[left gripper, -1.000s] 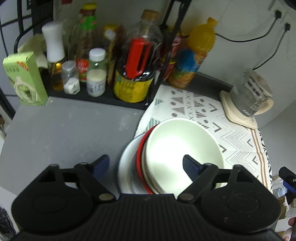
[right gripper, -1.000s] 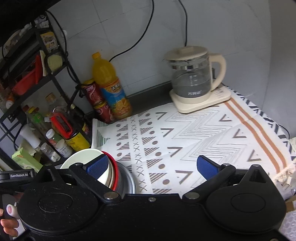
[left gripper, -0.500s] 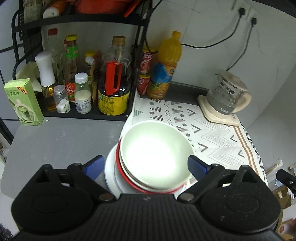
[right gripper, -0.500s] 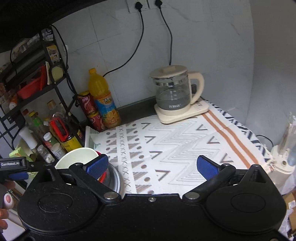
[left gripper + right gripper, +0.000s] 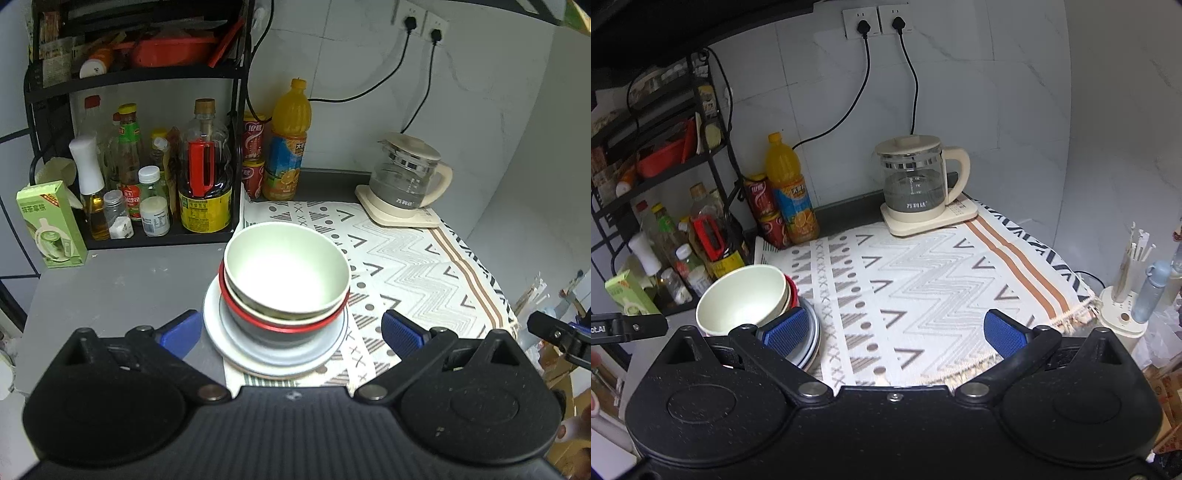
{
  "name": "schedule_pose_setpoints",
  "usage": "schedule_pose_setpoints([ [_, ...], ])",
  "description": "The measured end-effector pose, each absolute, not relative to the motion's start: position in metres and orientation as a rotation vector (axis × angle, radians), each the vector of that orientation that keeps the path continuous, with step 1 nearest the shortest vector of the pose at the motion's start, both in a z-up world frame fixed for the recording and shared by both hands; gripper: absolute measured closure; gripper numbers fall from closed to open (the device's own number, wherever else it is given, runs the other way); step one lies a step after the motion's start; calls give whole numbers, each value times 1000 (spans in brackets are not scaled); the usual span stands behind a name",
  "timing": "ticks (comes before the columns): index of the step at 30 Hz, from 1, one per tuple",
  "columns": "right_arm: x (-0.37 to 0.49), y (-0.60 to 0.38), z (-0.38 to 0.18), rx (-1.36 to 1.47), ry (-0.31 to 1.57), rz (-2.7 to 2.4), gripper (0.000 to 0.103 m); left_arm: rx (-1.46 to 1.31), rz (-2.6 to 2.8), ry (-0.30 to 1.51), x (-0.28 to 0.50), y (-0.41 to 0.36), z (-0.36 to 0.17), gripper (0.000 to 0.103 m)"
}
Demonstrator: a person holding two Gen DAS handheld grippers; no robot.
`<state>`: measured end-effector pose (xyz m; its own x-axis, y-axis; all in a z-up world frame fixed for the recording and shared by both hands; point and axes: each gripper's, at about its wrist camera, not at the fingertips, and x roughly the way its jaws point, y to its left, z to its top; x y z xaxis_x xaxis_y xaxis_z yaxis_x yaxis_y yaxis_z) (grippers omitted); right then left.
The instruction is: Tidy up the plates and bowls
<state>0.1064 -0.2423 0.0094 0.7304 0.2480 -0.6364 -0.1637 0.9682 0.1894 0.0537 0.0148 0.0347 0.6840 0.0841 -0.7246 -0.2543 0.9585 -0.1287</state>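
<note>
So the whole stack sits at the left edge of the patterned white cloth mat (image 5: 406, 266): a pale green round bowl (image 5: 286, 271) nested in a red-rimmed bowl (image 5: 284, 321), all on a white round plate (image 5: 273, 354) that hangs half off the mat edge onto the grey counter (image 5: 110, 288). The left gripper (image 5: 291, 330) is spread wide and empty, its blue pads hanging either side of the stack, not touching. The right gripper (image 5: 894, 332) is wide open too, holding nothing, over the mat just right of the stack. My worry: the top bowl looks tilted (sits crooked in the red one), so a nudge from a pad could probably slide it off, and the plate straddling the mat edge might rock
</note>
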Motion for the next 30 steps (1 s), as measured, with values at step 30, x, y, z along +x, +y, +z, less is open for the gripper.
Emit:
schedule_pose_setpoints([
  [30, 16, -240, 10, 62, 663, 210, 0, -177, 113, 764, -29, -3, 31, 1],
])
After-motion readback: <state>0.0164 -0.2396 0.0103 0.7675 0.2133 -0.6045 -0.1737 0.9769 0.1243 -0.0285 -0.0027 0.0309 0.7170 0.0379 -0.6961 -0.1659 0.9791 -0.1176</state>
